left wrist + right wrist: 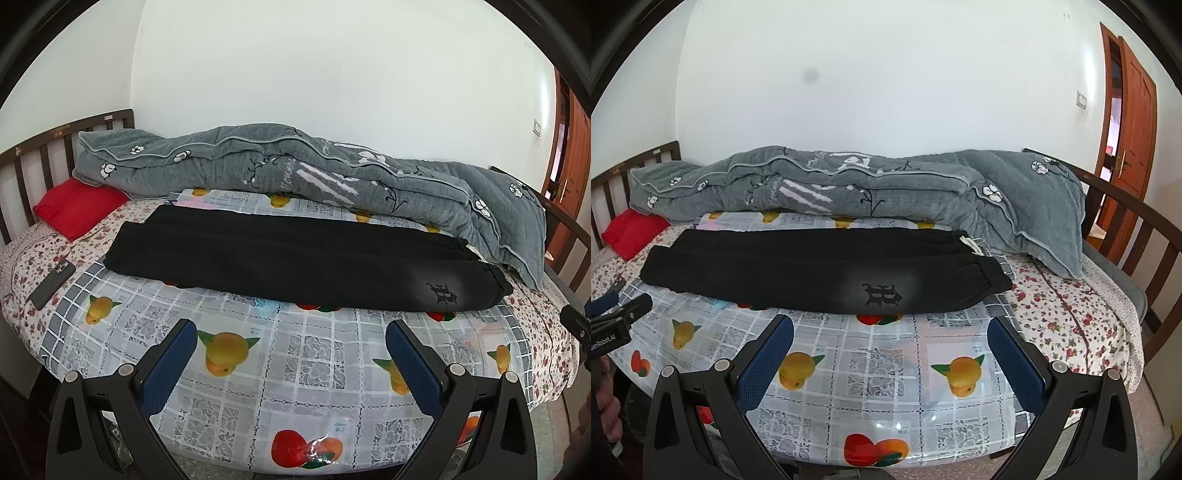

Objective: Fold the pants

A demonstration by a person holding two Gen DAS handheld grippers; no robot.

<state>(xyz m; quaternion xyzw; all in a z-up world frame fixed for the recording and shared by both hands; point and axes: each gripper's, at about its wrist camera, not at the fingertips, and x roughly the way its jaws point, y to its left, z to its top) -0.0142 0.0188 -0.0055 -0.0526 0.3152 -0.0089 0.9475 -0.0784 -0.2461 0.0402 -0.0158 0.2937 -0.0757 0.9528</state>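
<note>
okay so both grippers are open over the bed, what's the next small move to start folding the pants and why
Probably bring the right gripper forward to the waistband end of the pants. They lie flat, legs together, untouched, and both the right and left gripper hover open, short of the near edge, holding nothing.

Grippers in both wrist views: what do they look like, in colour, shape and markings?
Both match. The left gripper and the right gripper each have black angular frames with round silver bolts and flat fingers faced with dimpled blue pads. In the right view, the left gripper's body shows partial white lettering.

Pants on bed w/ quilt behind.
</note>
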